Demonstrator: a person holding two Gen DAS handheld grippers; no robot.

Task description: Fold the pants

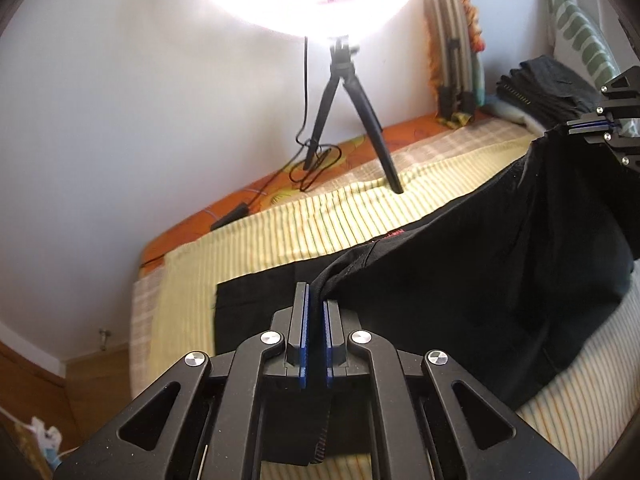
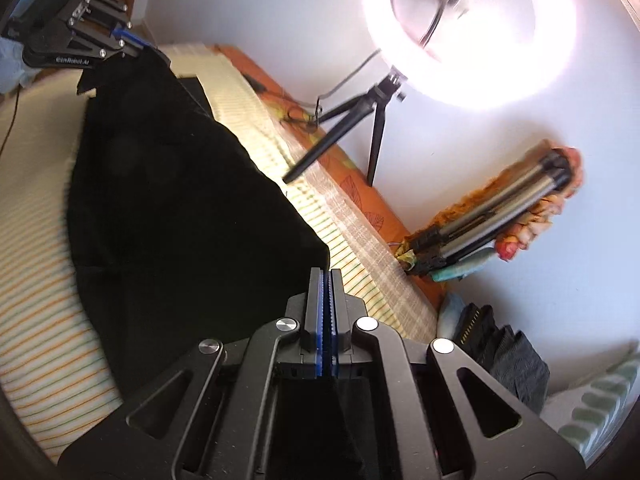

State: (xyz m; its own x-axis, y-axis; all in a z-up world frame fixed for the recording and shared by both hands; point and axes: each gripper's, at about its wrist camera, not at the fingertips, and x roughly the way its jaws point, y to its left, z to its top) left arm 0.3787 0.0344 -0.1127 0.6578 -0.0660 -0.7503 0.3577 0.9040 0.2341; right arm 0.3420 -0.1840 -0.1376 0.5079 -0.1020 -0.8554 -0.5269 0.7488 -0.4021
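Observation:
Black pants (image 1: 460, 280) hang stretched between my two grippers above a bed with a yellow striped sheet (image 1: 304, 224). My left gripper (image 1: 316, 300) is shut on one edge of the pants near the waistband. My right gripper (image 2: 327, 276) is shut on the other end of the pants (image 2: 180, 200). In the left wrist view the right gripper (image 1: 588, 126) shows at the far right, pinching the cloth. In the right wrist view the left gripper (image 2: 136, 46) shows at the upper left, also pinching the cloth. A lower part of the pants lies on the sheet.
A lit ring light on a small black tripod (image 1: 348, 112) stands on the bed near the wall, with its cable (image 1: 308, 160) beside it. A folded tripod (image 2: 492, 224) leans on a colourful cloth. A stack of folded dark clothes (image 2: 504, 356) and a pillow (image 1: 580, 32) lie at the bed's head.

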